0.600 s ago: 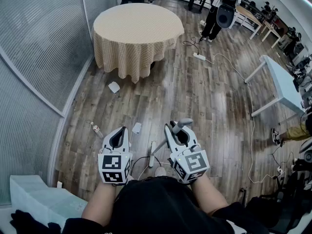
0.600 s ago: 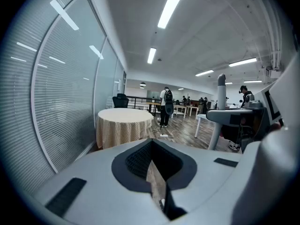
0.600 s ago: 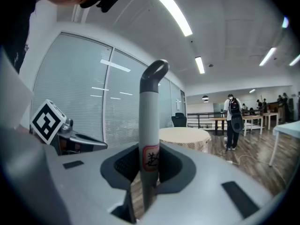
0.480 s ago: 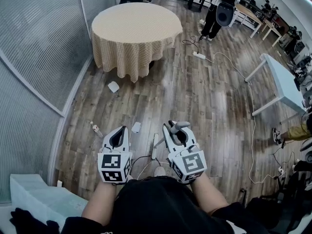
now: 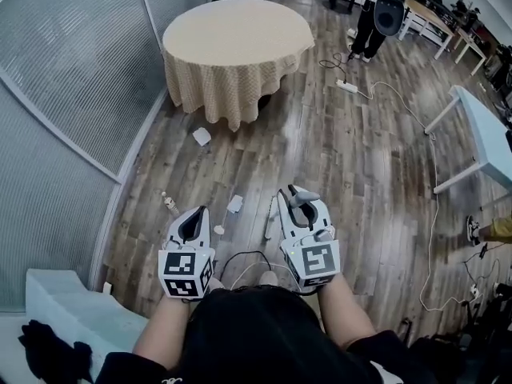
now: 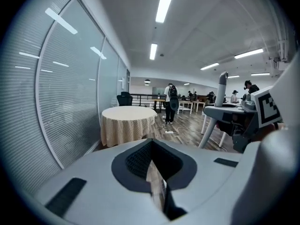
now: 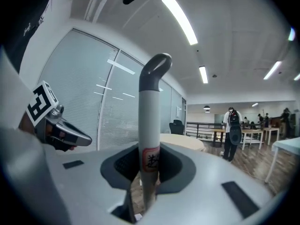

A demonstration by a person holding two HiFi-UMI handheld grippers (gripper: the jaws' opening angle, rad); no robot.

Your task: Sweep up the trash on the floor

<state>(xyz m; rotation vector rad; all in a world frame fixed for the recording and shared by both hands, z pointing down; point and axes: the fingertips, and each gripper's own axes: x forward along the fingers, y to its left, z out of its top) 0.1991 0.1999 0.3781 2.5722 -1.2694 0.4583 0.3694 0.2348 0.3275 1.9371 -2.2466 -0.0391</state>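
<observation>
My right gripper [image 5: 303,208] [image 7: 148,168] is shut on the white pole of a broom handle [image 7: 149,121], whose grey curved top [image 5: 305,198] sticks up past the jaws. The pole's lower part [image 5: 270,217] runs down toward the floor between the grippers. My left gripper [image 5: 191,229] [image 6: 155,173] is shut, its jaws together with only a thin slit between them. Trash lies on the wood floor ahead: a white scrap [image 5: 234,205], a tiny scrap [image 5: 218,230], a small bottle [image 5: 170,204] and a crumpled paper [image 5: 202,136] near the table.
A round table with a beige cloth [image 5: 236,42] stands ahead. A glass wall with blinds [image 5: 72,94] runs along the left. A person [image 5: 384,10] stands at the back, near a power strip [image 5: 346,86] with a cable. A white table [image 5: 484,138] is at the right.
The whole view has shifted right and slightly down, so the round table sits further right. Both grippers stay side by side, the right one turned more upright with the handle.
</observation>
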